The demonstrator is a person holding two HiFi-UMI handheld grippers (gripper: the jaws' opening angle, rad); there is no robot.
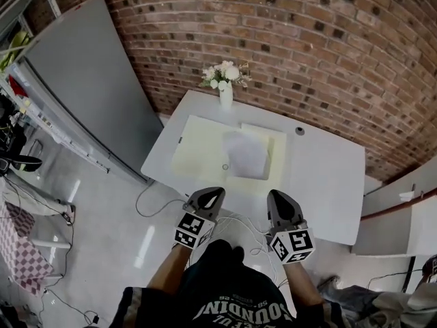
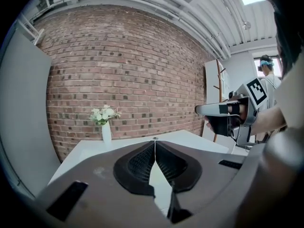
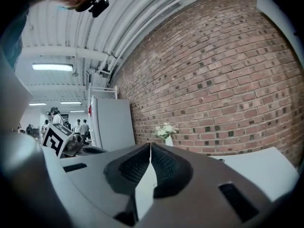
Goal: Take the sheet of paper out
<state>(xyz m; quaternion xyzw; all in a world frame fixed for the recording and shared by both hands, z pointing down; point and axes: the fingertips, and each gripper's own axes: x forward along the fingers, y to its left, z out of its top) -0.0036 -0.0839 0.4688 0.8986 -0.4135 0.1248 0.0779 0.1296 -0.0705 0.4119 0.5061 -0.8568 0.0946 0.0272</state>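
Note:
A pale yellow folder [image 1: 201, 150] lies open on the white table [image 1: 321, 176]. A white, slightly crumpled sheet of paper [image 1: 246, 154] rests on its right half. My left gripper [image 1: 213, 192] hovers at the table's near edge, just short of the folder, jaws shut and empty. My right gripper [image 1: 276, 195] is beside it at the same edge, also shut with nothing held. In the left gripper view the jaws [image 2: 155, 144] meet along a thin line, and the right gripper [image 2: 219, 109] shows at the right. The right gripper view shows its own gripper [image 3: 150, 146] shut as well.
A white vase of white flowers [image 1: 225, 86] stands at the table's far edge against the brick wall [image 1: 307, 39]. A small round fitting [image 1: 300, 130] sits at the back right. A tall grey cabinet [image 1: 89, 80] stands left. Cables [image 1: 153, 200] trail on the floor.

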